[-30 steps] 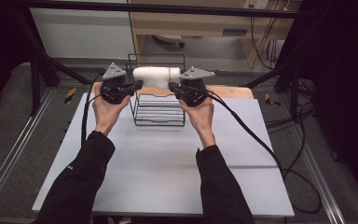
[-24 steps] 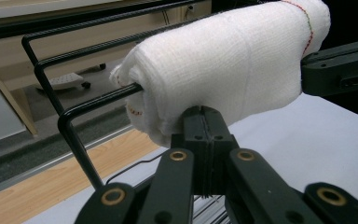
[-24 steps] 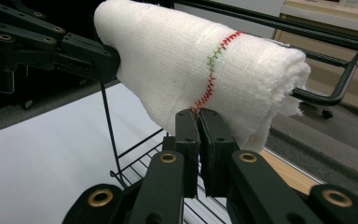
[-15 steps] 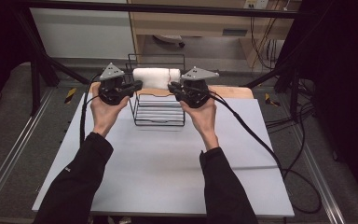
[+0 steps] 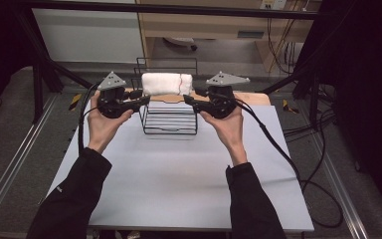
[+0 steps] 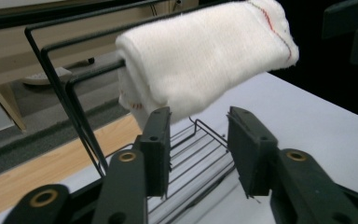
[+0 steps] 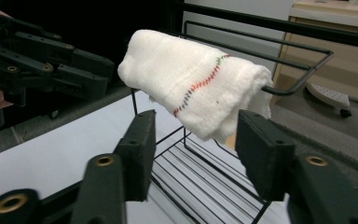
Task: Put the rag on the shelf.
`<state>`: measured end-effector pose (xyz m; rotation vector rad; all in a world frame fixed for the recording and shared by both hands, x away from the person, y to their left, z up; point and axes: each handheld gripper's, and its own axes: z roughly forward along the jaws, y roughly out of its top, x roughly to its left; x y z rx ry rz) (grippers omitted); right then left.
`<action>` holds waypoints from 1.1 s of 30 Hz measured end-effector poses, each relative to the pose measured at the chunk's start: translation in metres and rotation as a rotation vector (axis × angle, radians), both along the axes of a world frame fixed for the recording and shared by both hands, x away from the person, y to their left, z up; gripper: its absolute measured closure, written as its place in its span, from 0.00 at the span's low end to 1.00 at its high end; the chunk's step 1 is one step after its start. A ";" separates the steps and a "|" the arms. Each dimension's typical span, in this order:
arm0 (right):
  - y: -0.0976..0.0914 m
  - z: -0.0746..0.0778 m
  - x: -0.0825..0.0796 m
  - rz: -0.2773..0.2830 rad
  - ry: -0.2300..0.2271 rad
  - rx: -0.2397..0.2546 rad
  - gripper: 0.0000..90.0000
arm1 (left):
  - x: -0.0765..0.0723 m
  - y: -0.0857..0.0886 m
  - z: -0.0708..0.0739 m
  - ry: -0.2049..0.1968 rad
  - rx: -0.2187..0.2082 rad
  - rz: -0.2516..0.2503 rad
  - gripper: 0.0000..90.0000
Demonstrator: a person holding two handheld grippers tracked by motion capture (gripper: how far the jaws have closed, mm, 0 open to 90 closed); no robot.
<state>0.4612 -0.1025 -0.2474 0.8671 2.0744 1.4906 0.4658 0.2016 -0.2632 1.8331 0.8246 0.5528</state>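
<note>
We work in a lab: black frame bars [image 5: 219,9] stand around our white surface [image 5: 179,179], with cables [image 5: 313,124] trailing beside it on grey flooring [image 5: 10,129].

The towel [image 6: 205,60] is soft white cloth — a woven, slightly fuzzy weave with coloured stitching. The rack [image 7: 205,163] is thin black wire, faintly glossy. The table [image 5: 179,184] looks smooth, matt, pale grey — its far edge is light wood.
</note>
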 end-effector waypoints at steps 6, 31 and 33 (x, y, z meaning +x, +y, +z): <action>-0.014 -0.004 -0.006 -0.018 0.035 -0.001 0.34 | -0.010 0.009 -0.012 0.024 0.012 0.003 0.53; -0.081 -0.085 -0.031 -0.051 0.173 -0.017 0.04 | -0.050 0.052 -0.093 0.118 0.047 0.012 0.11; -0.084 -0.094 -0.034 -0.051 0.185 -0.020 0.03 | -0.054 0.054 -0.100 0.124 0.047 0.011 0.09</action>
